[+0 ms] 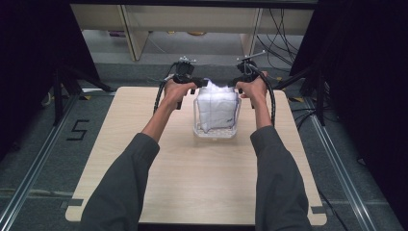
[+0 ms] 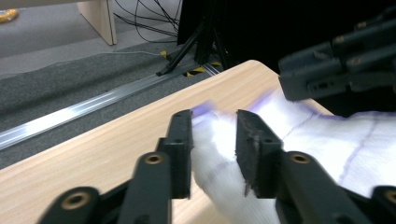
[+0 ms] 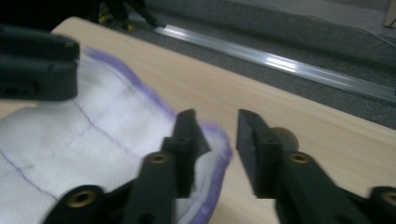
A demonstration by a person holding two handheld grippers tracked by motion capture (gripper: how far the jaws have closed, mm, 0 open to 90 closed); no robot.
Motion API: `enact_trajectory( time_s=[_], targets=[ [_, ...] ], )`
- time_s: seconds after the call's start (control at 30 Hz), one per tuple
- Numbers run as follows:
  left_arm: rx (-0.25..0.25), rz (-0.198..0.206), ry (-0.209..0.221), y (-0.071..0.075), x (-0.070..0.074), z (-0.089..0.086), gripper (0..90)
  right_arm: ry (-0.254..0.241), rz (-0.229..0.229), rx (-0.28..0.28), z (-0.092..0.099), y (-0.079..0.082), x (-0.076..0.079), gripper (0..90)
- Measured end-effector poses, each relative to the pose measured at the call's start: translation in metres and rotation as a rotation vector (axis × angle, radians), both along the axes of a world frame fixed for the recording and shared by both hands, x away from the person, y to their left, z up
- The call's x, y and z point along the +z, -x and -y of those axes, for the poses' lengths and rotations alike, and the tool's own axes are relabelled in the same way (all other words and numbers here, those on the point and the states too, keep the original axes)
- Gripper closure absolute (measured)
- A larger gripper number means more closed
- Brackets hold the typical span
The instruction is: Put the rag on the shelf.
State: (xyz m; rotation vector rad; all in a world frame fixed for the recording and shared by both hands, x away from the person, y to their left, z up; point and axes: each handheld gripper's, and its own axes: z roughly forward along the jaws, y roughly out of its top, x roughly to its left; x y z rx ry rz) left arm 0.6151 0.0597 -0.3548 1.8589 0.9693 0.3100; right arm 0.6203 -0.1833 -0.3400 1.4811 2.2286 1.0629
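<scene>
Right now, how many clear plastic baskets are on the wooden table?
1. The clear plastic basket stands near the far middle of the light wooden table, holding a folded white cloth between both hands.

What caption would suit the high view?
Two hand-held grippers flank a folded white cloth in a clear plastic basket on a wooden table.

- Both forearms reach forward, grey sleeves pushed back
- left gripper (image 1: 188,83) held level, jaws parted; right gripper (image 1: 244,79) likewise, jaws parted
</scene>
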Motion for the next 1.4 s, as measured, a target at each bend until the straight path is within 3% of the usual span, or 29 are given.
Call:
enact_trajectory(
  time_s=[0.07,0.13,0.17,0.2,0.23,0.3,0.33,0.43,0.5,0.53,0.57,0.67,0.73,0.9,0.97,1.03,1.17,1.27,1.3,1.33,1.4],
  targets=[
    [0.014,0.000,0.009,0.003,0.004,-0.004,62.2,-0.008,0.048,0.038,0.006,-0.001,0.004,65.6],
    [0.010,-0.008,0.003,0.005,0.008,-0.012,60.6,-0.024,0.060,0.026,0.010,0.001,0.010,65.1],
    [0.020,-0.007,0.002,0.007,0.010,-0.015,60.1,-0.057,0.047,0.011,0.012,0.005,0.014,64.9],
    [0.018,-0.007,-0.012,0.008,0.011,-0.018,59.9,-0.032,0.087,0.033,0.017,0.005,0.016,64.4],
    [0.023,-0.011,-0.006,0.010,0.013,-0.022,59.7,-0.052,0.057,0.015,0.018,0.008,0.019,63.8],
    [0.022,-0.010,-0.019,0.014,0.015,-0.029,59.0,-0.045,0.089,0.031,0.024,0.011,0.022,63.3],
    [0.022,-0.009,-0.022,0.016,0.016,-0.032,58.6,-0.062,0.066,0.012,0.026,0.016,0.026,62.9],
    [0.022,-0.001,-0.031,0.025,0.018,-0.041,57.4,-0.082,0.120,0.040,0.035,0.025,0.032,62.4],
    [0.016,-0.009,-0.025,0.030,0.017,-0.048,56.4,-0.085,0.106,0.036,0.036,0.031,0.034,61.4],
    [0.018,-0.004,-0.027,0.032,0.016,-0.049,55.4,-0.079,0.134,0.057,0.038,0.034,0.034,61.0],
    [0.017,-0.008,-0.042,0.036,0.015,-0.053,54.4,-0.078,0.131,0.061,0.039,0.037,0.035,60.3],
    [0.011,-0.005,-0.010,0.044,0.012,-0.061,50.8,-0.066,0.156,0.084,0.042,0.045,0.037,59.9],
    [0.011,0.006,-0.008,0.050,0.011,-0.068,50.5,-0.063,0.178,0.107,0.045,0.052,0.039,59.8],
    [0.004,0.012,-0.001,0.065,0.007,-0.079,46.1,-0.049,0.170,0.125,0.046,0.071,0.040,57.8],
    [-0.005,0.020,0.006,0.071,0.006,-0.082,44.7,-0.033,0.199,0.142,0.047,0.075,0.040,56.8],
    [-0.007,0.021,0.007,0.076,0.004,-0.084,44.1,-0.054,0.192,0.135,0.045,0.082,0.040,56.4],
    [-0.018,0.022,0.001,0.086,0.002,-0.087,42.0,-0.036,0.226,0.167,0.046,0.091,0.041,54.3],
    [-0.015,0.015,0.013,0.091,0.000,-0.089,41.2,-0.058,0.219,0.155,0.047,0.097,0.042,53.5],
    [-0.021,0.015,0.014,0.093,0.000,-0.090,41.1,-0.058,0.240,0.168,0.048,0.097,0.041,53.2],
    [-0.018,0.018,0.022,0.095,-0.001,-0.090,40.7,-0.073,0.213,0.163,0.046,0.100,0.041,52.9],
    [-0.026,0.012,0.036,0.098,-0.002,-0.090,40.4,-0.068,0.226,0.172,0.046,0.103,0.040,52.4]
  ],
)
